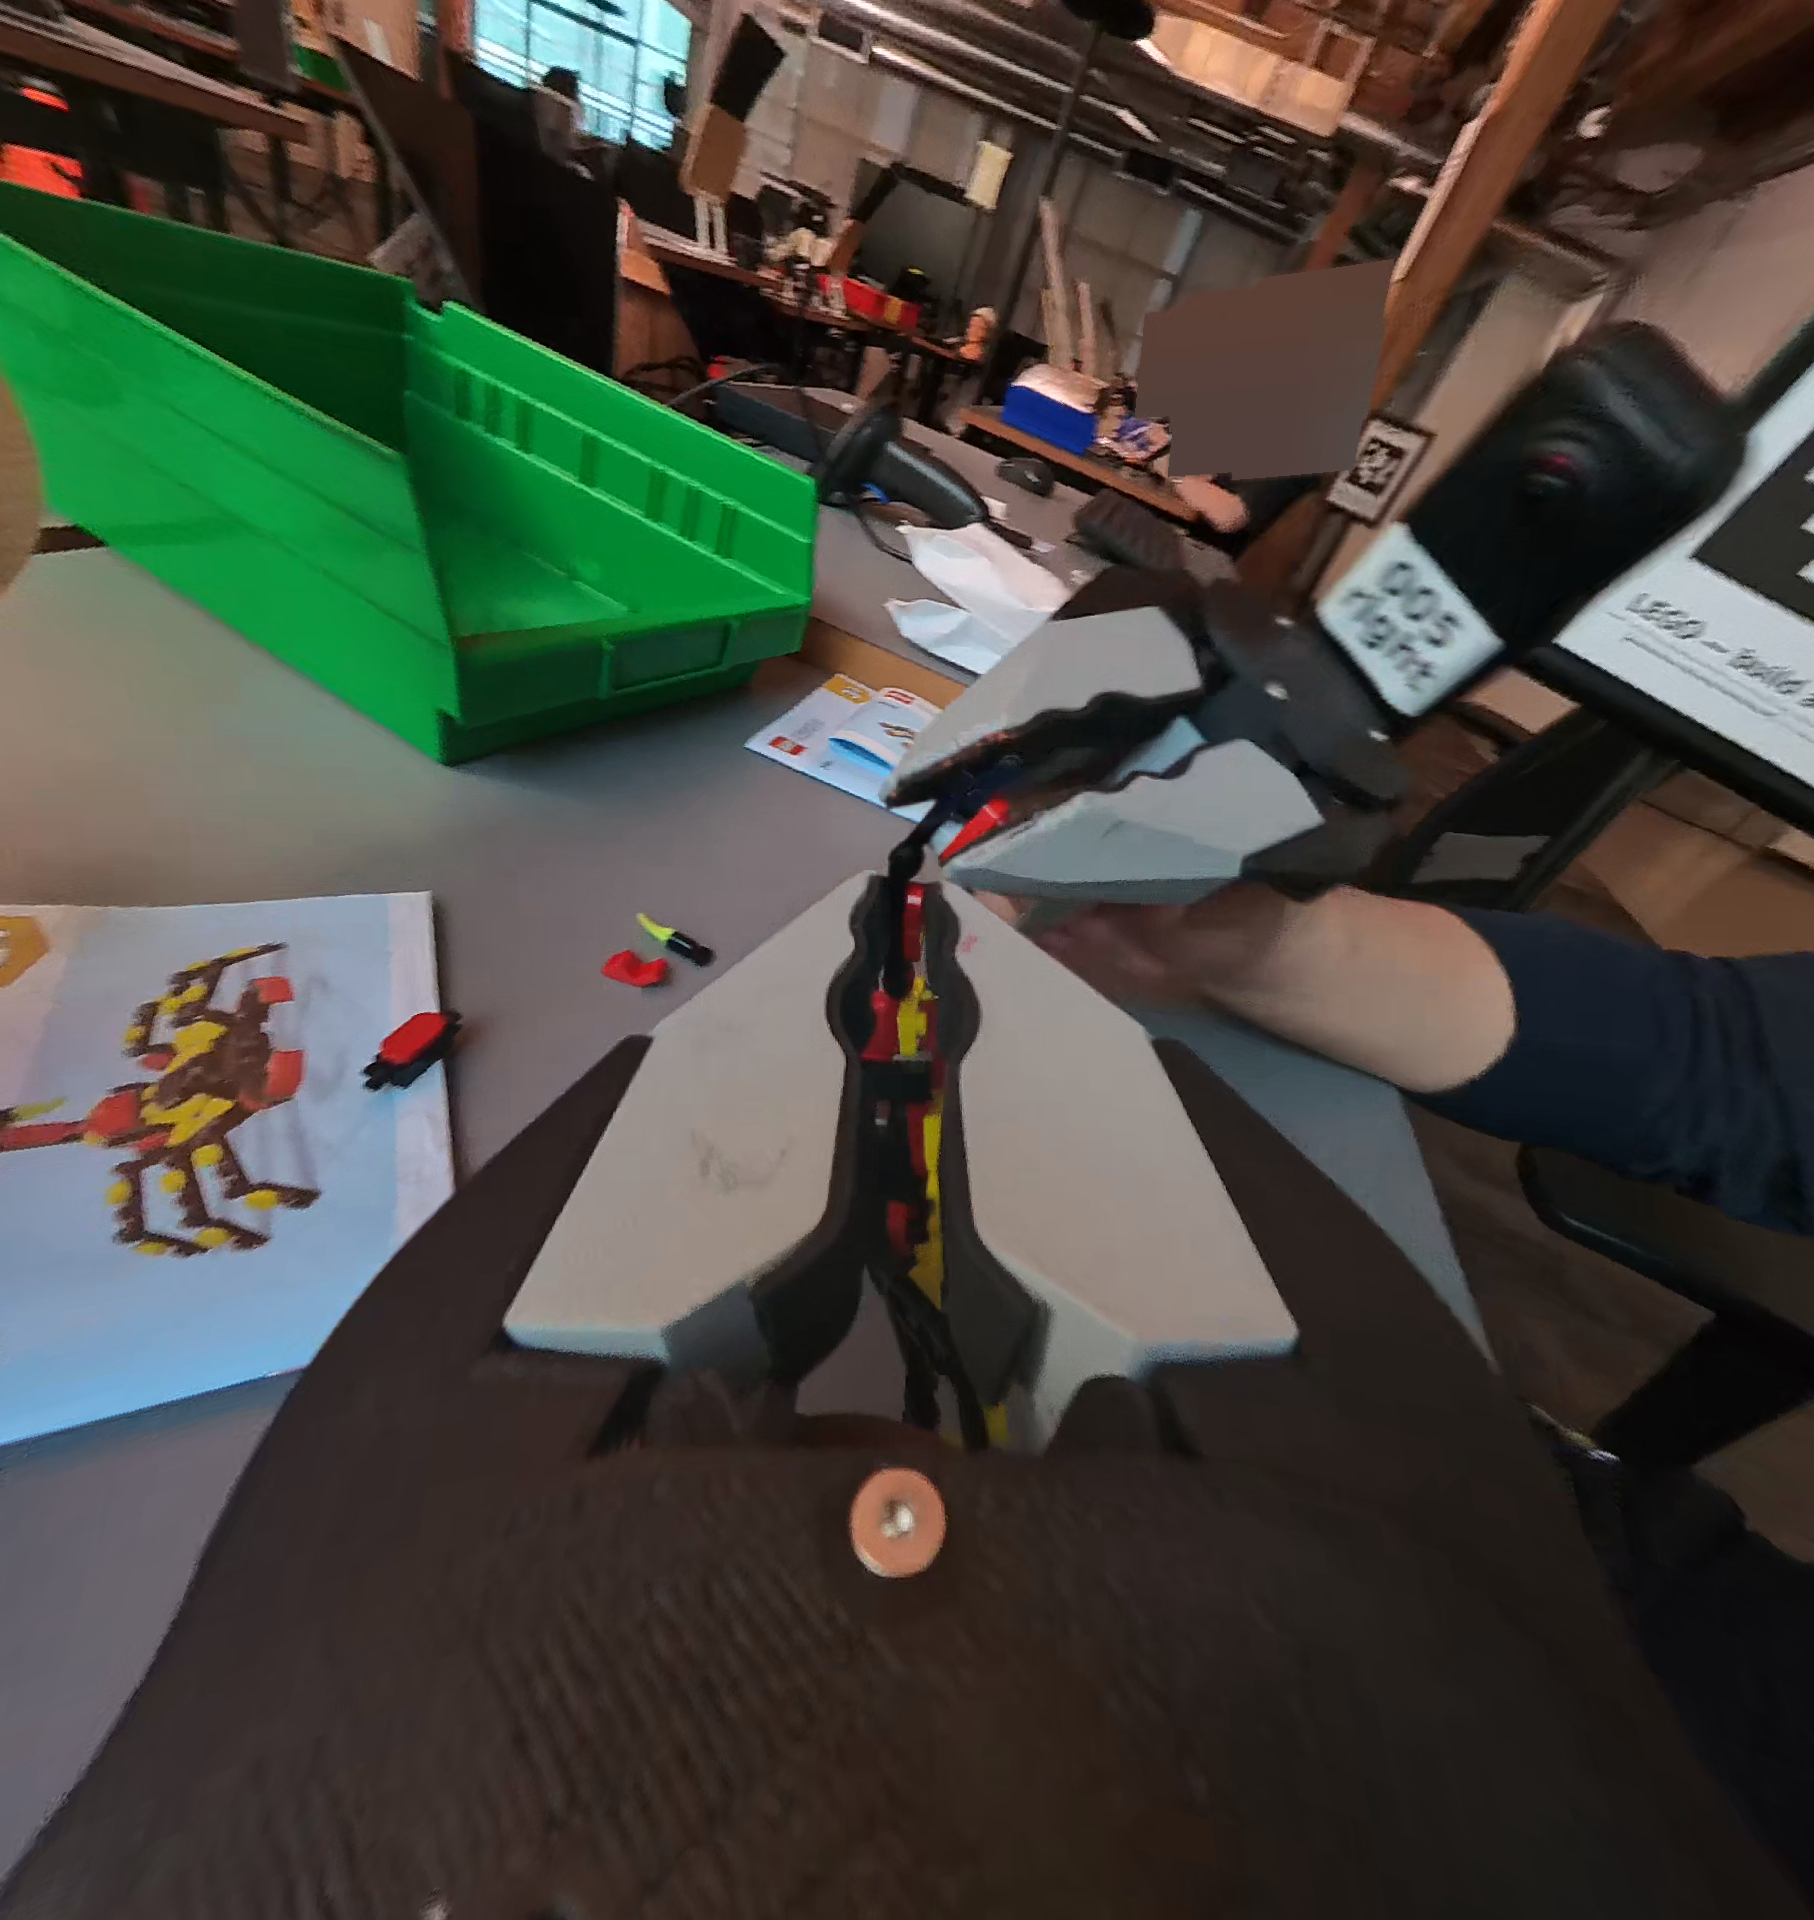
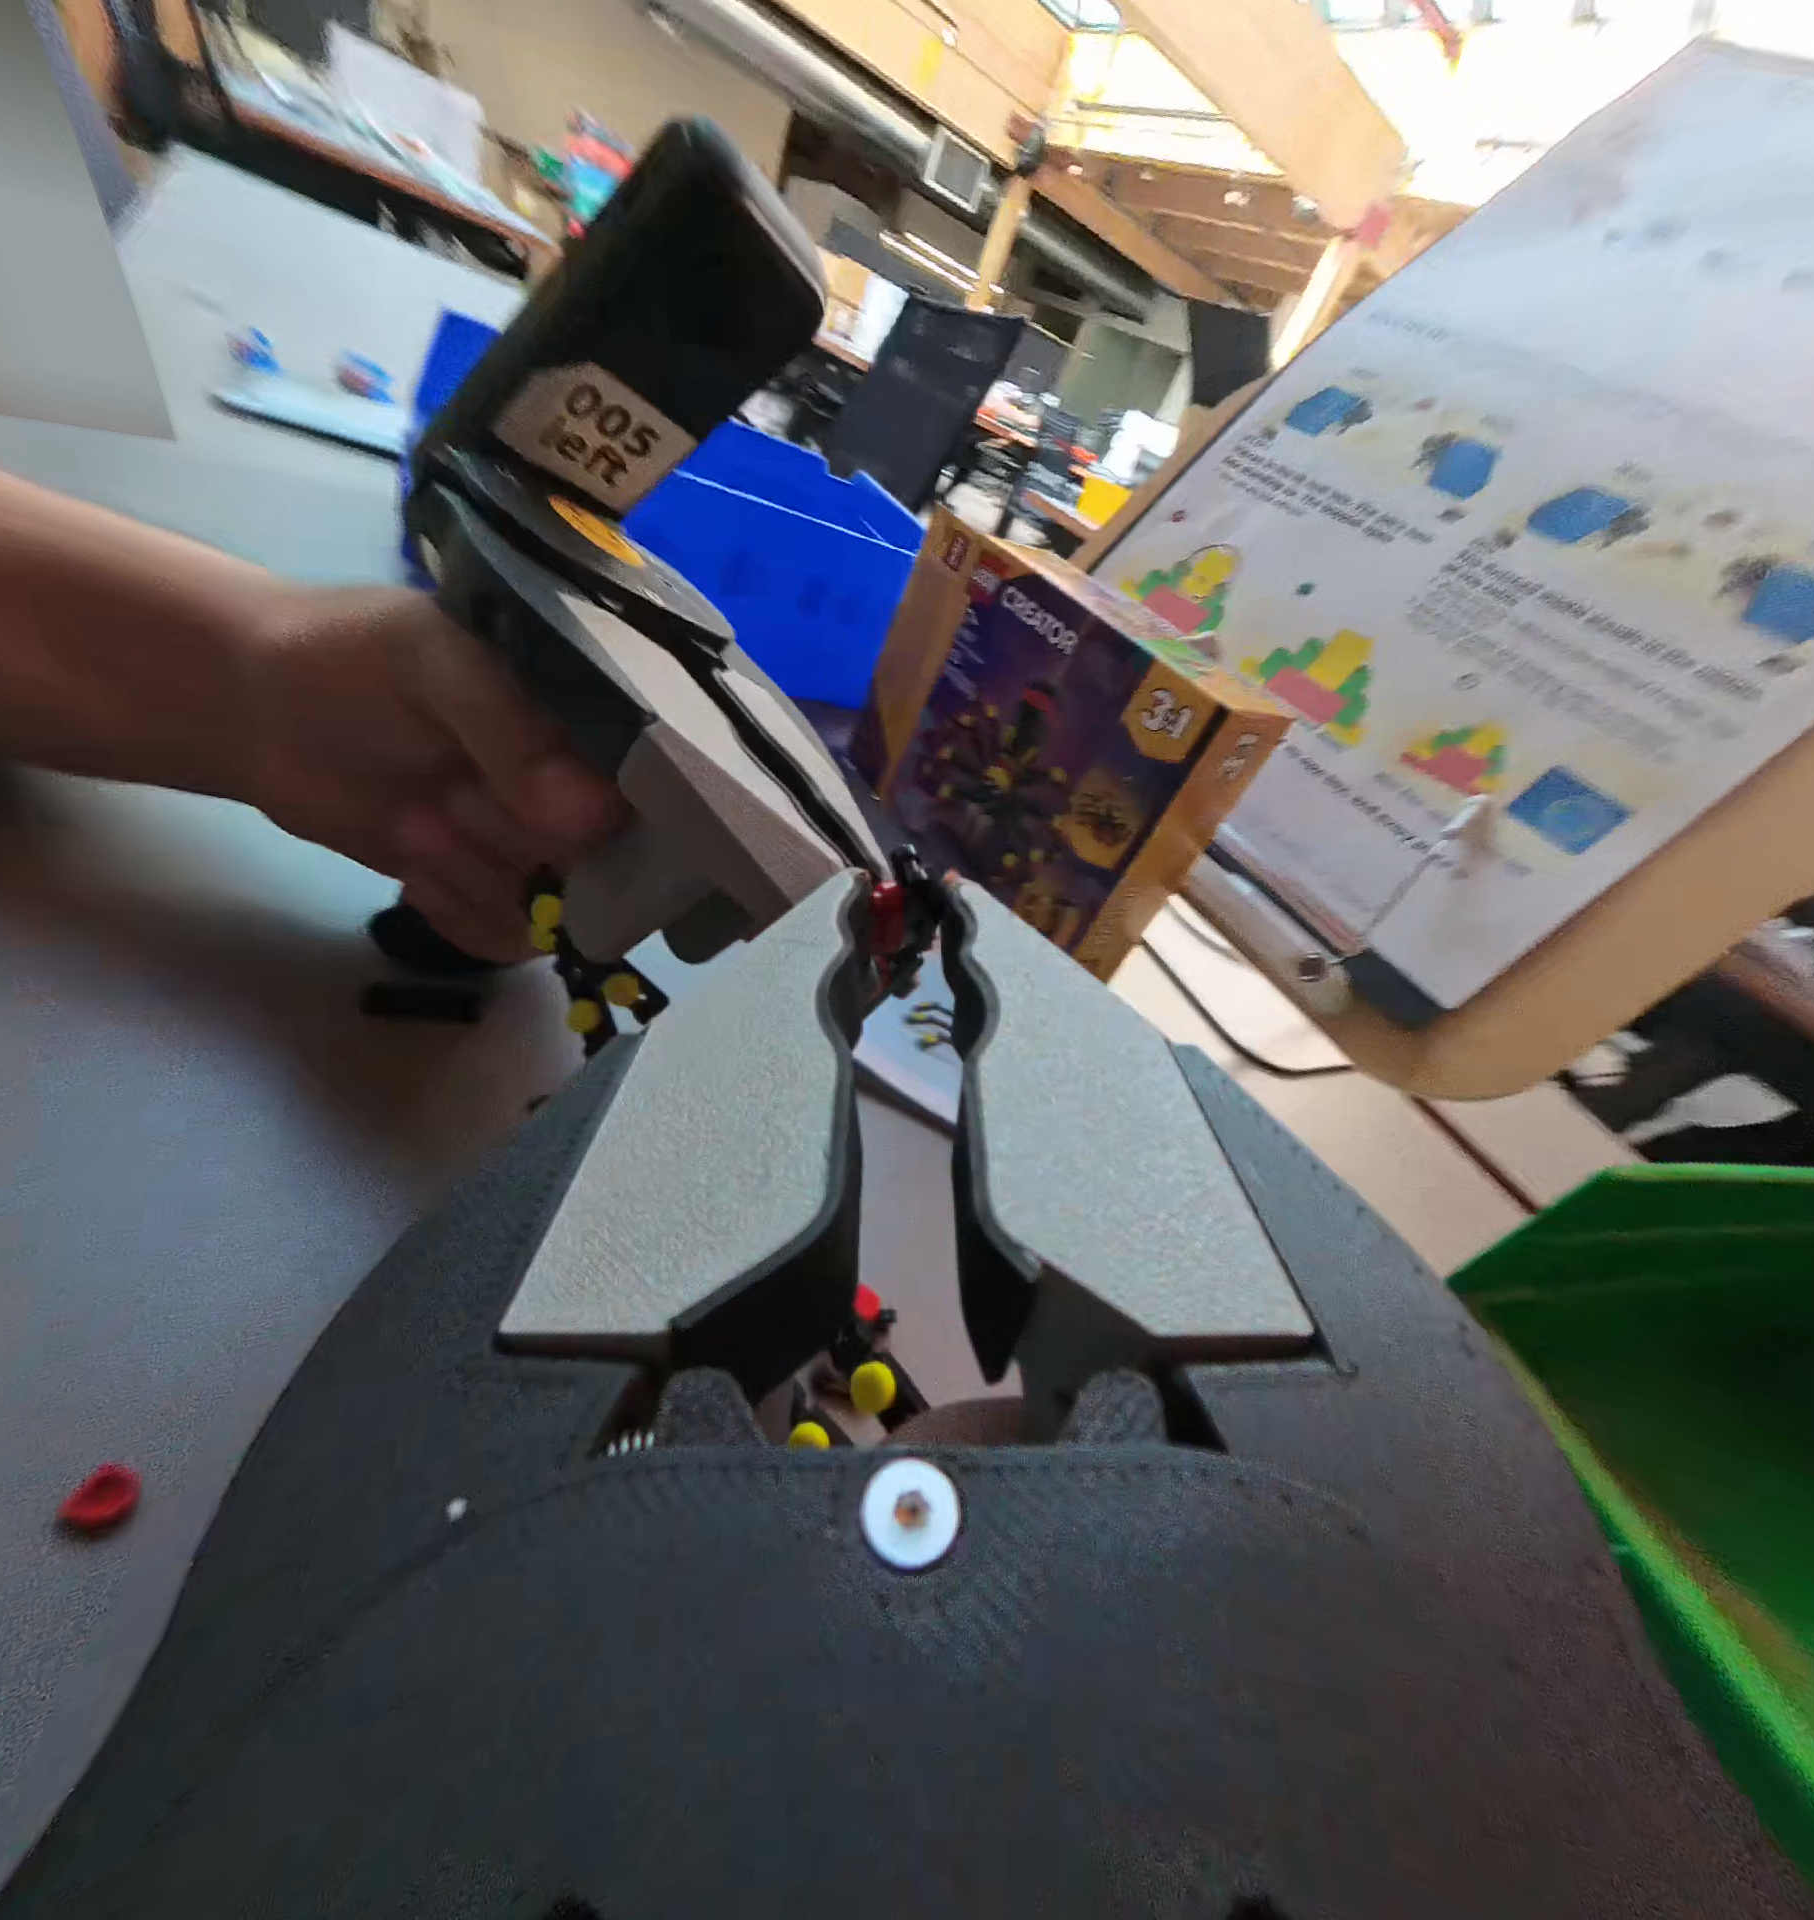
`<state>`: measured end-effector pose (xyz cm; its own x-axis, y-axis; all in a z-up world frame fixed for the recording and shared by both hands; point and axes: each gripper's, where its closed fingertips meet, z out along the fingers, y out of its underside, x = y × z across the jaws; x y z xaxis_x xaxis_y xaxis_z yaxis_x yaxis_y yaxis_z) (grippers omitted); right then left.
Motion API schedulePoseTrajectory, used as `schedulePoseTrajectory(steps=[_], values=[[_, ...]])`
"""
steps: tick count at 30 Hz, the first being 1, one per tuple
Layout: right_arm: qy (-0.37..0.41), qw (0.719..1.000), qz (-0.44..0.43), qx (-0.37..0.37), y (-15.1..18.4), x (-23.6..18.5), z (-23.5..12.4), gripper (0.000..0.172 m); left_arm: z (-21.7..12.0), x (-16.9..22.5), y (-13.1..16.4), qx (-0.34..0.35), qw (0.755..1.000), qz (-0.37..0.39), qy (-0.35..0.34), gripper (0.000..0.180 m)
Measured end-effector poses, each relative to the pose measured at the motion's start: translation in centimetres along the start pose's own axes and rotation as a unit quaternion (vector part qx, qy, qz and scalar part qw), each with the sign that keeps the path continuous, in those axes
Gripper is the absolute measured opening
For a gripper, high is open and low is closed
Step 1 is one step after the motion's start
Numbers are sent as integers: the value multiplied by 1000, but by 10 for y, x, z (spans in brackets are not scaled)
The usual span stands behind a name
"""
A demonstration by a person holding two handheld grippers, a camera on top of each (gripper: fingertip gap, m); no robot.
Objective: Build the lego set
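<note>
- Left gripper (image 1: 908, 914): jaws nearly closed, grey fingers (image 1: 737, 1122) clamped along a red, yellow and black toy-brick model body (image 1: 908, 1049); its yellow-tipped black legs (image 2: 586, 987) are seen hanging below the gripper in the right wrist view.
- Right gripper (image 2: 903, 920): jaws narrowly apart, tips pinched on a small red-and-black brick piece (image 2: 898, 914), which sits at the end of a thin black jointed limb (image 1: 903, 862) rising out of the left gripper's tips.
- The two grippers are tip to tip, held above the grey worktop (image 1: 591, 831), each gripped by a hand (image 2: 415, 748).
- Judged: with both grasps this close, the model is best kept squeezed steady by the left while any push or twist is made along the limb's line only; a sideways load could pop the joint or slip the small piece.
- On the worktop just beyond: a red curved brick piece (image 1: 633, 968), a yellow-tipped black claw piece (image 1: 674, 938), a red-and-black brick subassembly (image 1: 415, 1044) on the edge of an open instruction booklet (image 1: 186, 1143).
- Farther out: a green plastic bin (image 1: 446, 540), a second smaller booklet (image 1: 841, 732), a purple-and-orange set box (image 2: 1069, 758), a blue bin (image 2: 778, 582), a propped picture board (image 2: 1505, 571).
</note>
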<state>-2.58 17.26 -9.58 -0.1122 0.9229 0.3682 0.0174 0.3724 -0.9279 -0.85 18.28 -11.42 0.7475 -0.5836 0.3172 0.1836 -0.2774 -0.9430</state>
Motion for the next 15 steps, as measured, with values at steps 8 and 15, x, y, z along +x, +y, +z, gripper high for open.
schedulePoseTrajectory(steps=[8, 15], values=[[28, 999, -38, 19, -9, 0, 0, 10, -5, 4, -6, 13, 999, -34, 38, 4], [-176, 940, 272, 102, -30, -12, -11, 10, -10, 34, -9, 20, 992, 60, 107, 4]])
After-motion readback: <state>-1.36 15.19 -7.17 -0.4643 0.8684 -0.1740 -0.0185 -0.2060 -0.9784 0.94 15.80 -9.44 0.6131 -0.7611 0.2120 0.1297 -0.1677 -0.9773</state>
